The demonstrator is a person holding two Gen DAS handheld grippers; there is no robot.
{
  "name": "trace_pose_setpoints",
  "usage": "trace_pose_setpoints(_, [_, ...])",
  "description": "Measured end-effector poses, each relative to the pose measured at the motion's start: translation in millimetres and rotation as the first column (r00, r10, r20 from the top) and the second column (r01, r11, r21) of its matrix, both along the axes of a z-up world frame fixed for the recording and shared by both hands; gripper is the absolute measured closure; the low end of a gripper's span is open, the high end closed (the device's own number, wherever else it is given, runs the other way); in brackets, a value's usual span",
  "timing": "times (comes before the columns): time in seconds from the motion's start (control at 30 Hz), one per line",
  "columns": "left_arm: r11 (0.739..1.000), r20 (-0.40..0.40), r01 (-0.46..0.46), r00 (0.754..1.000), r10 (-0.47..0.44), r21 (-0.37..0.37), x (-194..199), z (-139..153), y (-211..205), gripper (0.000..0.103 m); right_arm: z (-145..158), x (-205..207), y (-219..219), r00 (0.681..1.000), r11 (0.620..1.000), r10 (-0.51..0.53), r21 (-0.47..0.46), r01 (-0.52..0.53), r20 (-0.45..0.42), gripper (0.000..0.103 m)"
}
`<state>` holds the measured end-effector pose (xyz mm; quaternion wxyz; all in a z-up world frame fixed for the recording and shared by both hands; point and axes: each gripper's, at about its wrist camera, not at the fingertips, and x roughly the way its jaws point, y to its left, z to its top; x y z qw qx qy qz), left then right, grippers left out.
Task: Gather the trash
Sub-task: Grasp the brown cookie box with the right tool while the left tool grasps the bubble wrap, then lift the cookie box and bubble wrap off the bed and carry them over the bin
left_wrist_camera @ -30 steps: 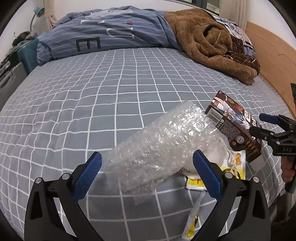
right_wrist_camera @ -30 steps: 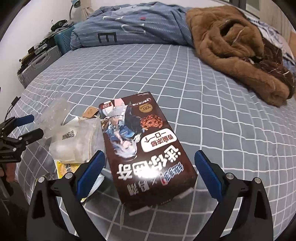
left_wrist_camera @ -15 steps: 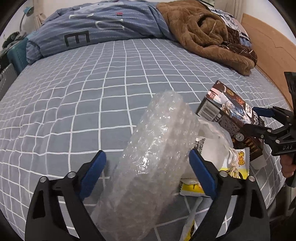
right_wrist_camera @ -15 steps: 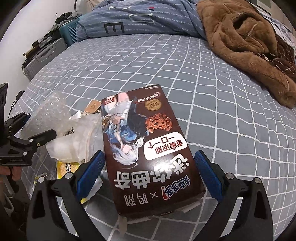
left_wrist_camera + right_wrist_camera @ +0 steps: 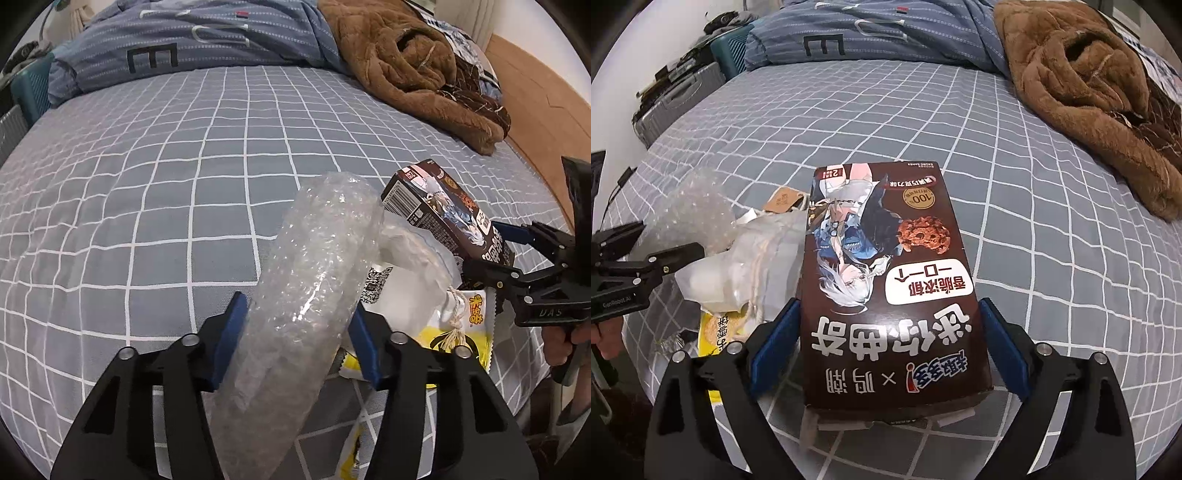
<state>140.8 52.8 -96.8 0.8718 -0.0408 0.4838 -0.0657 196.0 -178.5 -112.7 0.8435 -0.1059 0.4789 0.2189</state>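
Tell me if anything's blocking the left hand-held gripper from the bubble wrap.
Nothing visible does. The left hand-held gripper has just been closing, and the bubble wrap already sits directly between its blue pads, touching both.

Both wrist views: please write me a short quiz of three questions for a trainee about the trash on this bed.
1. True or false: the left gripper grips the bubble wrap.
2. What sits between the right gripper's pads? A cookie box, B brown coat, C suitcase.
3. What colour is the snack wrapper under the white pouch?
Key: 1 true, its jaws have just been closing with the wrap between them; 2 A; 3 yellow.
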Motion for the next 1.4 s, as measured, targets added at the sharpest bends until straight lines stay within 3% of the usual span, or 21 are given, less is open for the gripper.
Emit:
trace_pose_setpoints(0.73, [0.993, 0.028, -0.12, 0.992, 0.119, 0.022, -2, 18, 11, 0.065, 30, -6, -12, 0.987, 0.99, -0.138, 0.027, 0.136, 0.088, 0.015])
trace_pose_setpoints(1.4, [0.989, 0.068, -0.142, 0.988, 0.14, 0.032, -40, 43, -3, 0.067, 63, -69, -16, 0.956, 0.977, -0.211, 0.055, 0.204, 0.203, 0.015])
